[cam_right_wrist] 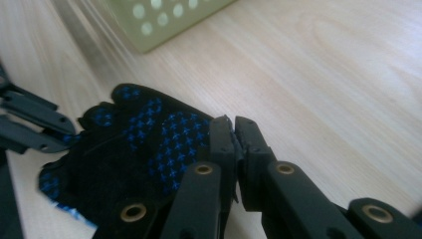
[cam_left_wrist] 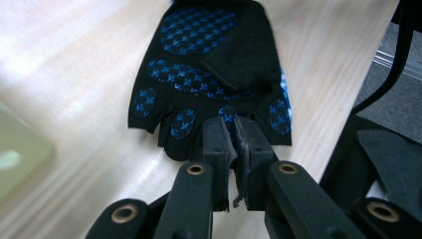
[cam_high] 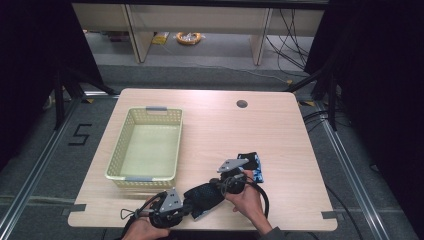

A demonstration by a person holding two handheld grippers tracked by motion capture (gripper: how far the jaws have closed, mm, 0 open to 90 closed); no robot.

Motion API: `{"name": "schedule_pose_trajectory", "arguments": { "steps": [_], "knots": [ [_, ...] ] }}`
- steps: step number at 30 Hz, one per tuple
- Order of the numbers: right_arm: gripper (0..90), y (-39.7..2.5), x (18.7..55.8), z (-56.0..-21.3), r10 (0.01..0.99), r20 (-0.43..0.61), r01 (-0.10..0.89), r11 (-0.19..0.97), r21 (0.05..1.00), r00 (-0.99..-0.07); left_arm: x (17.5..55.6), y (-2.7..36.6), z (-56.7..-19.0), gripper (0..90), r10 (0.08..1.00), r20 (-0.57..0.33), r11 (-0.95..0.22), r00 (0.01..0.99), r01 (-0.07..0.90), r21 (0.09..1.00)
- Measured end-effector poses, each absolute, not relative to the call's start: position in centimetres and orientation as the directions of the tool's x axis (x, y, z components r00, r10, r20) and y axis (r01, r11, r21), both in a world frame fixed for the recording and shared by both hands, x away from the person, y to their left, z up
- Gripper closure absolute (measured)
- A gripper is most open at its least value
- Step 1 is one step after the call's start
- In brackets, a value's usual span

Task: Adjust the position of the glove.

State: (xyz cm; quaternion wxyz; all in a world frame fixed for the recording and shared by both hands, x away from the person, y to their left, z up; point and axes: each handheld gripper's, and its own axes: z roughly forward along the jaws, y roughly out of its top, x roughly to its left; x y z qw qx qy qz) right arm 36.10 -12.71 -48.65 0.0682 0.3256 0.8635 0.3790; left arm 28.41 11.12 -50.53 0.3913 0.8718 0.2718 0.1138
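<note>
While pinched, glove (cam_left_wrist: 209,74) between claws (cam_left_wrist: 233,130).

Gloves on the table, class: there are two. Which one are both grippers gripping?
The near glove, by the table's front edge. The left gripper pinches its finger end, the right gripper its other edge. The second glove lies farther back, untouched.

Dim, dark-edged high view, bright glare on pale table (cam_high: 210,125), gripper views soft, basket (cam_right_wrist: 164,20) blurred
</note>
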Motion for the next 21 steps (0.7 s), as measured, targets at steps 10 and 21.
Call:
{"name": "schedule_pose_trajectory", "arguments": {
  "steps": [10,21],
  "knots": [
    [87.4,-15.9,35.1,-48.1,0.684,0.197,0.588,0.403,0.701,-0.703,30.9,9.9,-50.0,83.6,0.562,0.019,-0.555,0.827,0.36,0.75],
    [86.4,-16.5,34.4,-49.7,0.708,0.2,0.627,0.413,0.66,-0.677,31.3,9.3,-51.3,81.1,0.56,0.016,-0.572,0.829,0.372,0.731]
  ]
}}
